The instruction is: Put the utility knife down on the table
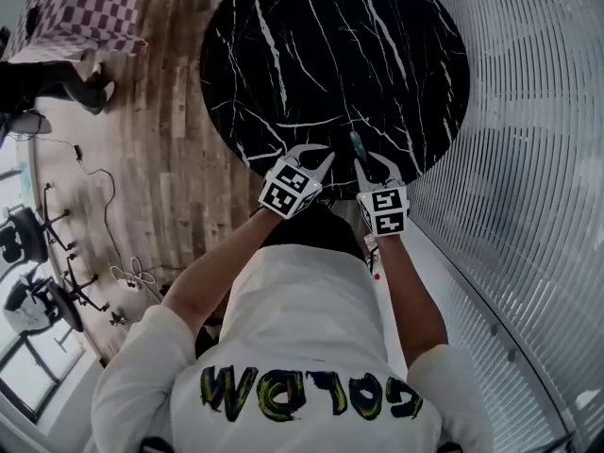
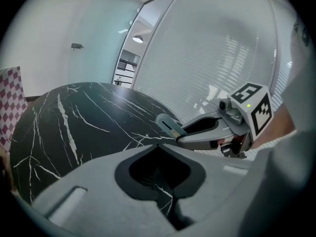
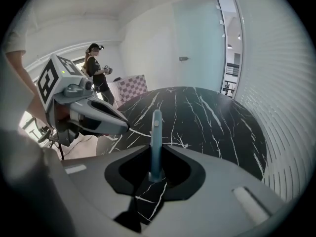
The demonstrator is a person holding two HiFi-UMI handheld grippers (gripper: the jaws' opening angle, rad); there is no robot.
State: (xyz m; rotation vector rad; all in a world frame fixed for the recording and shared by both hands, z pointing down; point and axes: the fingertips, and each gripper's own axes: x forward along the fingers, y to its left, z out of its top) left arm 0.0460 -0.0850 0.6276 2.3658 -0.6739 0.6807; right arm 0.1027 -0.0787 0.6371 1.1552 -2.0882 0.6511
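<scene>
A round black table [image 1: 330,55] with white veins fills the 12 o'clock half of the head view. Both grippers are side by side over its near rim, at about 6 o'clock on the tabletop.

The right gripper [image 3: 154,176] is clamped on the utility knife [image 3: 156,137]. Its fingers pinch the lower end of the thin blue-grey handle. The rest of the knife sticks straight out past the fingertips, toward 12 o'clock over the marble. The knife is in the grip, not lying on the table. No view shows whether its far end touches the surface.

The left gripper [image 2: 160,168] is just beside the right one, at its 9 o'clock. Its fingers are slightly apart with nothing between them (the veined tabletop shows through the narrow gap).

The person wears a white shirt [image 1: 302,338] with lettering across it, at 6 o'clock in the head view. A plank floor [image 1: 179,159] runs along 9 o'clock. A checkered cloth [image 1: 85,8] is at 10 o'clock and office chairs [image 1: 28,234] at 8 o'clock. A white slatted wall [image 1: 528,159] curves round from 1 to 4 o'clock. In the right gripper view a second person [image 3: 96,75] stands far off at 10 o'clock, near the cloth.
</scene>
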